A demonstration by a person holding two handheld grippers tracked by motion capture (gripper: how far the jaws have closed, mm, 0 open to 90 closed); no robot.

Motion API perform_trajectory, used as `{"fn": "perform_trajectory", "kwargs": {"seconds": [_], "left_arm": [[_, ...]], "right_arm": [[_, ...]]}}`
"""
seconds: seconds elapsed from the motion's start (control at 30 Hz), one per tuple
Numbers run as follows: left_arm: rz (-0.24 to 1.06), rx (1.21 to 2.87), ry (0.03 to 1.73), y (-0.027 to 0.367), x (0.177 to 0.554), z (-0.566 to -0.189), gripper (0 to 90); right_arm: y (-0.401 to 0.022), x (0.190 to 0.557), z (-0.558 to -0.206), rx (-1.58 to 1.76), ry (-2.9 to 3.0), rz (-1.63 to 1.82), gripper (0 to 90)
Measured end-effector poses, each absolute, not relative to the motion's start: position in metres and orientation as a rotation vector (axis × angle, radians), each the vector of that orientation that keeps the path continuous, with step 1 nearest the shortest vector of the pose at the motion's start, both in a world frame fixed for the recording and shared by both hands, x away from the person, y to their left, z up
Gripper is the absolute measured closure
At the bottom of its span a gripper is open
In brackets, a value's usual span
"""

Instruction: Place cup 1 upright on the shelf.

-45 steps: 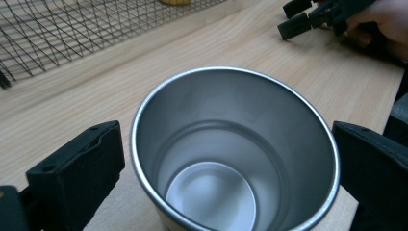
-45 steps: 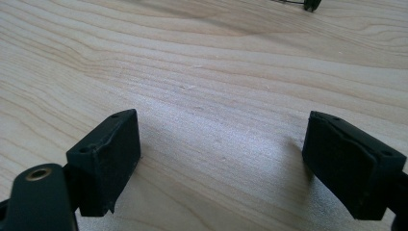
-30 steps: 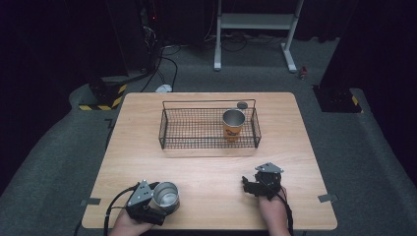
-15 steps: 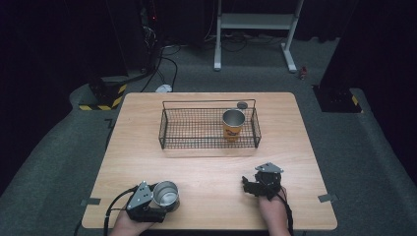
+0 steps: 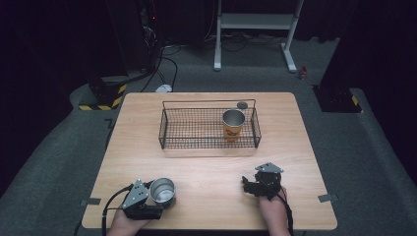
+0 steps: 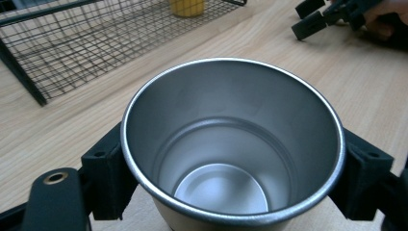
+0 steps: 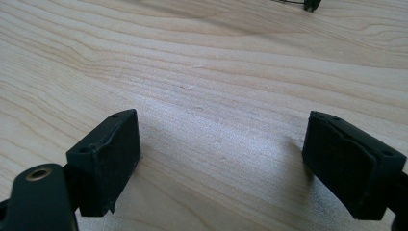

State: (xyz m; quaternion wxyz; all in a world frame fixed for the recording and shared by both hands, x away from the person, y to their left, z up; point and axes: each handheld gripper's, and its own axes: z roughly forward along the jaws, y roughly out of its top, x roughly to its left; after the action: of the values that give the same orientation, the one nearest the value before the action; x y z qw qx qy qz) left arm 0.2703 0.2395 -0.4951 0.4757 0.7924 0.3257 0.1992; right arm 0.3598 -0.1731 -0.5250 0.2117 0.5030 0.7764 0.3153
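Note:
A bare steel cup (image 5: 163,190) sits at the table's near left, held in my left gripper (image 5: 156,198). In the left gripper view the cup (image 6: 231,144) is upright and empty, and the left gripper (image 6: 235,179) is shut on it, one black jaw pressing each side. I cannot tell if its base touches the wood. My right gripper (image 5: 254,187) rests low at the near right. In its own view the right gripper (image 7: 228,161) is open over bare wood. An orange cup with a steel rim (image 5: 233,124) stands in the right end of a black wire basket (image 5: 162,132).
The basket (image 6: 72,48) lies across the middle of the wooden table (image 5: 295,147), with the orange cup (image 6: 186,6) inside. A small dark disc (image 5: 242,104) lies just behind the basket. The right gripper (image 6: 317,19) shows far off in the left gripper view.
The left gripper has shifted the steel cup slightly forward on the table. The right gripper has stayed in place.

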Motion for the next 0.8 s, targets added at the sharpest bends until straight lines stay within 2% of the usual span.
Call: {"fn": "perform_trajectory", "kwargs": {"seconds": [0.53, 0.8], "left_arm": [[0.473, 1.872, 0.868, 0.255, 0.28, -0.494, 18.6], [0.503, 1.851, 0.846, 0.253, 0.282, -0.49, 18.7]], "right_arm": [[-0.173, 0.36, -0.525, 1.389, 2.16, 0.878, 12.9], [-0.173, 0.359, -0.525, 1.398, 2.157, 0.875, 12.9]]}}
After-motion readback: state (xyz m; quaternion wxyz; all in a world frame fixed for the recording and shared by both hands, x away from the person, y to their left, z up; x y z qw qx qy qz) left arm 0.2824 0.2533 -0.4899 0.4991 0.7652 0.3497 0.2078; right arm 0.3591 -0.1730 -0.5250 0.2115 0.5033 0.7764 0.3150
